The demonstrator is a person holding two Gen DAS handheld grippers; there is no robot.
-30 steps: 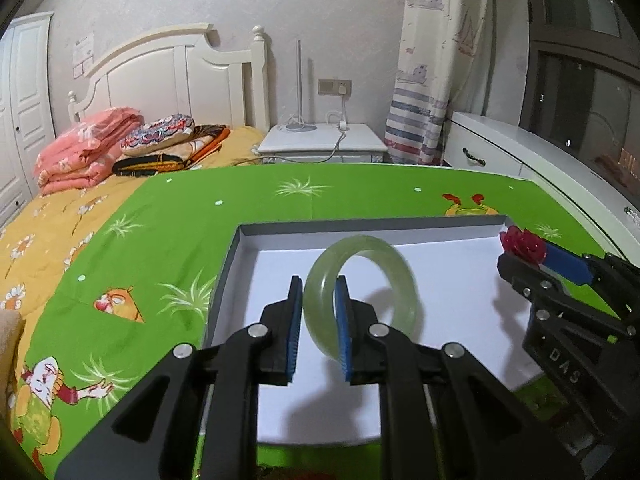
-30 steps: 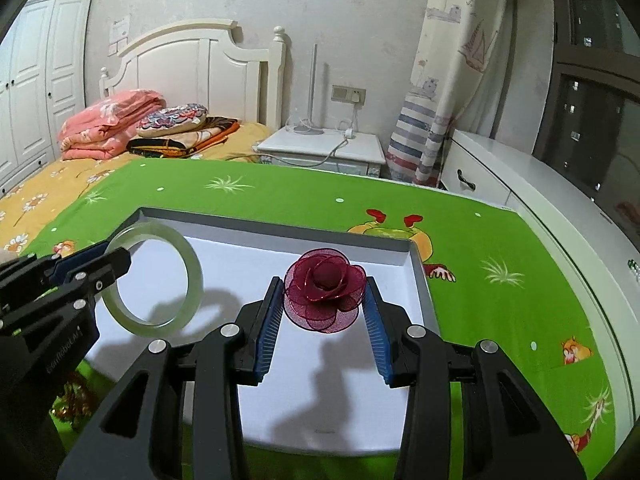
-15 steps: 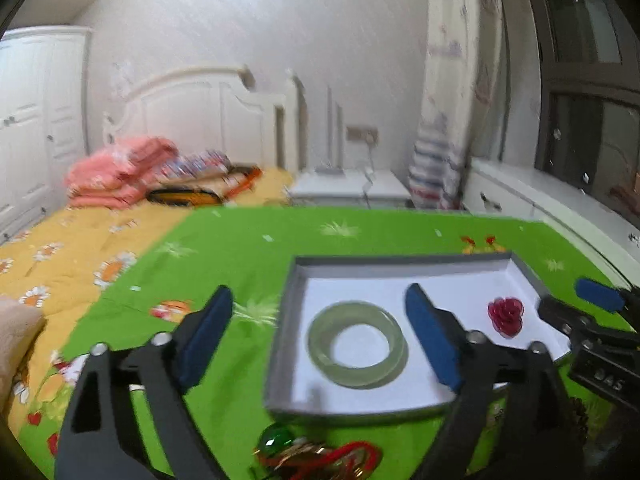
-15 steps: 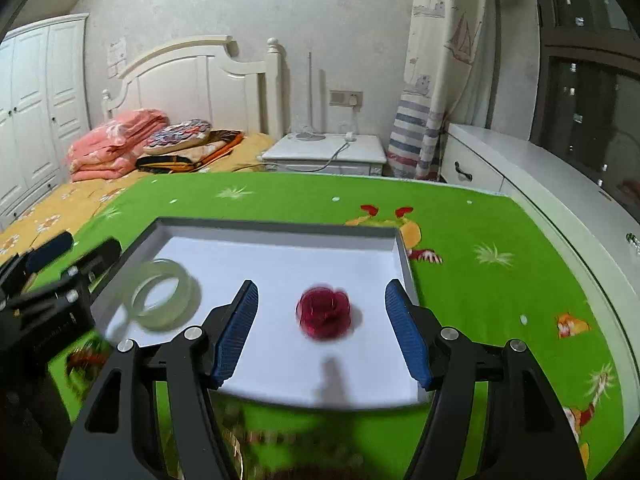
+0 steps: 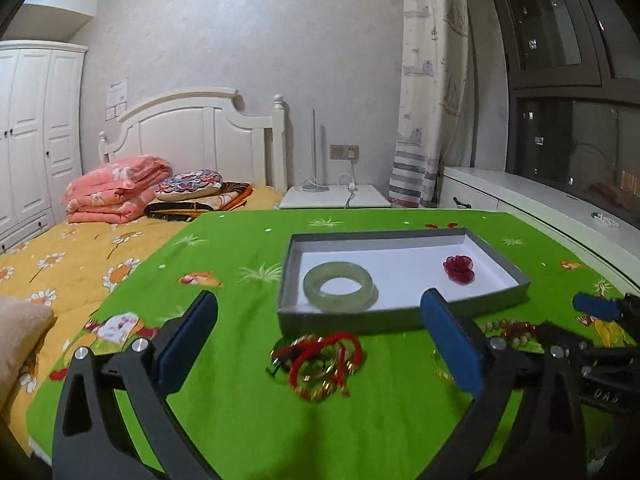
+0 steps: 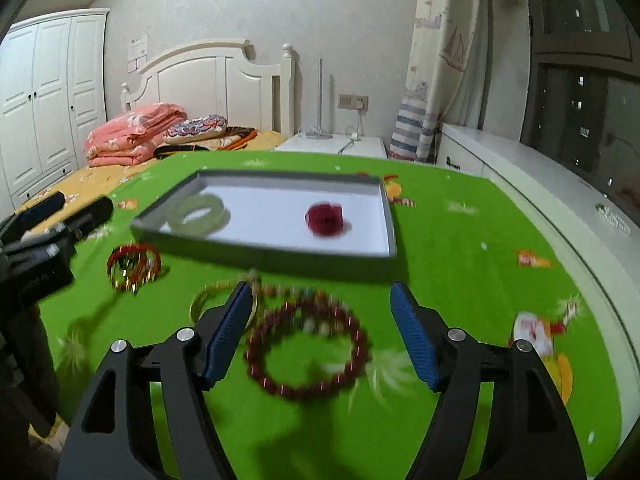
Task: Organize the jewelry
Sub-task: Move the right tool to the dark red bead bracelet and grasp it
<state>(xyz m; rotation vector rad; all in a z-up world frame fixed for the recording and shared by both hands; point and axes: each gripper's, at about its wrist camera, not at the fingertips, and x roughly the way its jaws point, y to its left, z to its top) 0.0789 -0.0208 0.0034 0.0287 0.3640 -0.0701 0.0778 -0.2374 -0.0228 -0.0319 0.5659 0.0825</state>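
The jade bangle (image 5: pixel 340 286) lies flat near the left wall of the grey tray (image 5: pixel 400 319), with the red rose brooch (image 5: pixel 459 268) toward its right wall. My left claw (image 5: pixel 320 350) hangs spread wide over red cord bracelets (image 5: pixel 320 364) just before the tray's near edge. My right claw (image 6: pixel 320 334) is equally spread, level above the dark red bead bracelet (image 6: pixel 306 350) on the green cloth (image 6: pixel 460 280).

Room around the tray

Bare floor lies between bangle (image 5: pixel 340 286) and rose (image 5: pixel 459 269) in the tray (image 5: pixel 400 318); cords (image 5: pixel 318 364) and beads (image 6: pixel 306 350) crowd the cloth (image 5: pixel 248 412) before it.
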